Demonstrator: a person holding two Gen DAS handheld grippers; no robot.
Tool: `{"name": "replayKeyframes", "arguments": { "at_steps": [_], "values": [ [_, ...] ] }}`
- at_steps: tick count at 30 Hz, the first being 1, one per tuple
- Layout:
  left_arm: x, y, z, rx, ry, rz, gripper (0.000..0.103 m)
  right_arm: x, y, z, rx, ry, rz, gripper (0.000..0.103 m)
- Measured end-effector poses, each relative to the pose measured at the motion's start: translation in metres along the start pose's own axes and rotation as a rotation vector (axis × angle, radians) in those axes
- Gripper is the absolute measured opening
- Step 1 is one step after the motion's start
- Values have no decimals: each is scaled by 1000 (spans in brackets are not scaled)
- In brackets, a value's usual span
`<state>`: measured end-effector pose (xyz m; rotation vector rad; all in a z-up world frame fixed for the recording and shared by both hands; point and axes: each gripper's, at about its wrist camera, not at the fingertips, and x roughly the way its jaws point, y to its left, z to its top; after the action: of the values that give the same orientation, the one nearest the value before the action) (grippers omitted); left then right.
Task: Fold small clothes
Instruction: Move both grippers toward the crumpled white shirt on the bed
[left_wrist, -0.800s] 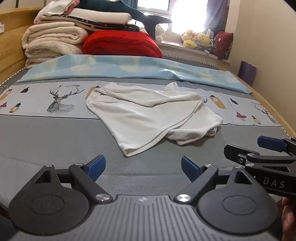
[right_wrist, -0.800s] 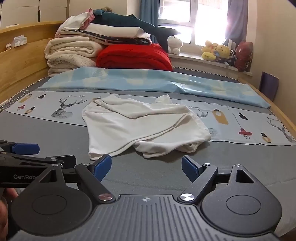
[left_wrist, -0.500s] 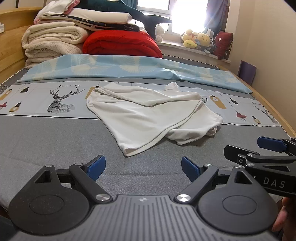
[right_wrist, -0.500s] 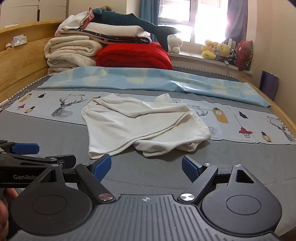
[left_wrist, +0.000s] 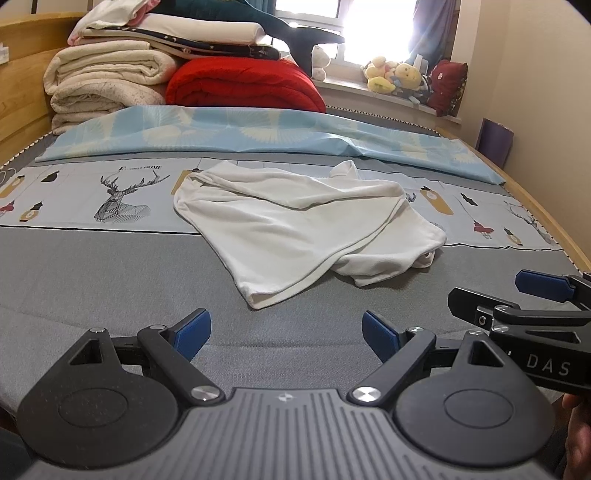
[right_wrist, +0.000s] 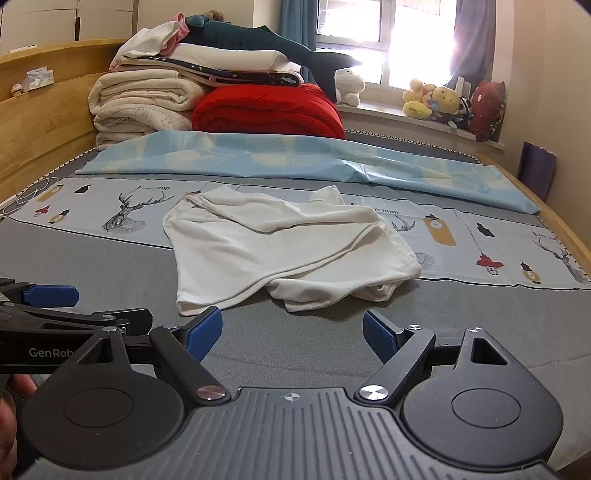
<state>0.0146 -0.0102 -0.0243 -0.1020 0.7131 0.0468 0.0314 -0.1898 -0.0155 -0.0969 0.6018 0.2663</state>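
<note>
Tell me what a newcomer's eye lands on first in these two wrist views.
First comes the crumpled white garment, lying unfolded in the middle of the bed, half on the grey cover and half on the deer-print sheet. Behind it, at the headboard end, a bright red quilt sits beside stacked cream blankets. In the foreground the left gripper and right gripper both stand open, short of the cloth.

I find myself in a home bedroom. A wooden-framed bed (right_wrist: 44, 122) fills the frame, its grey mattress under a deer-print sheet (right_wrist: 122, 210). Folded blankets (right_wrist: 140, 103) and a red quilt (right_wrist: 269, 110) stack upper left; plush toys (right_wrist: 436, 99) line the sunlit windowsill upper right.
</note>
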Motion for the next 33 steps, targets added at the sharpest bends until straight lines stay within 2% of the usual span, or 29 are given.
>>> {"name": "replayKeyframes", "arguments": {
  "at_steps": [19,25,27,30,31,32,33],
  "values": [
    [0,1,0,2,-3,-5,92,0,1,0,-5,-5,-3,84],
    [-5,-7,-2,64,-48,-4,92,-8,-9,6,7,-53,-27,80],
    [-5,-10,-1,77,-65,3,89,-14,-20,15,-8,-98,-38,73],
    [-5,-12,1,99,-76,8,79,-24,-39,32,-74,-207,-80,72],
    [-5,-13,1,106,-79,11,77,-22,-47,36,-79,-208,-89,71],
    [-5,-13,2,110,-80,11,72,-17,-55,38,-81,-197,-103,67],
    [-4,-13,2,112,-78,8,65,-15,-63,39,-80,-228,-117,59]
  ]
}}
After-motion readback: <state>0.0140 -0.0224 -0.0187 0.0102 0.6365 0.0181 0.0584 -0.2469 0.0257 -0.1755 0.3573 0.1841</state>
